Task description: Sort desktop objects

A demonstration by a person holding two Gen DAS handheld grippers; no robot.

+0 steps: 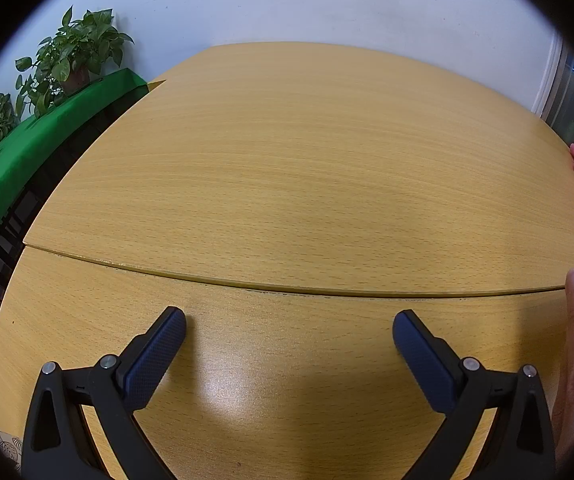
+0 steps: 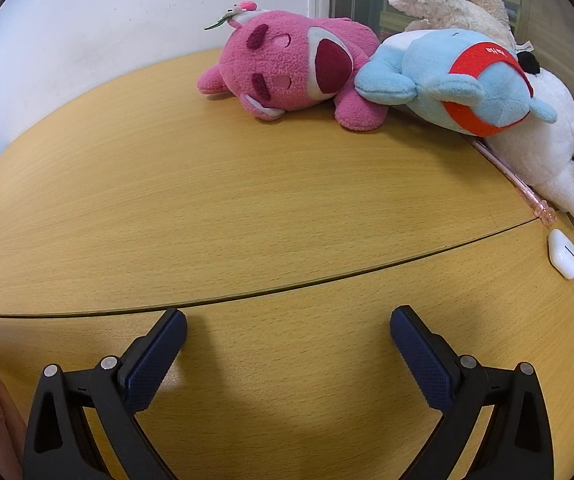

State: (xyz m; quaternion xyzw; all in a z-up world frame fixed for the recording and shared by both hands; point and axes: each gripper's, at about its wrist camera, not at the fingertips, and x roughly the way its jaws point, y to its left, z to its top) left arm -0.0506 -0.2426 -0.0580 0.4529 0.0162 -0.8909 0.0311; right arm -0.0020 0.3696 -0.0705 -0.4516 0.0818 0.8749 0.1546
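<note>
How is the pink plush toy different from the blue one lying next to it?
The pink plush toy is fuzzy with a dark red open mouth; the blue plush toy looks smoother and has a red band. The pink one lies directly on the table; the blue one leans on a white plush. Both lie toppled and touch.

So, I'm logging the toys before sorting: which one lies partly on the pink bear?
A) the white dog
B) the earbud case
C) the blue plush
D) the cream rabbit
C: the blue plush rests its near end against and over the pink bear; the others sit behind or apart.
</note>
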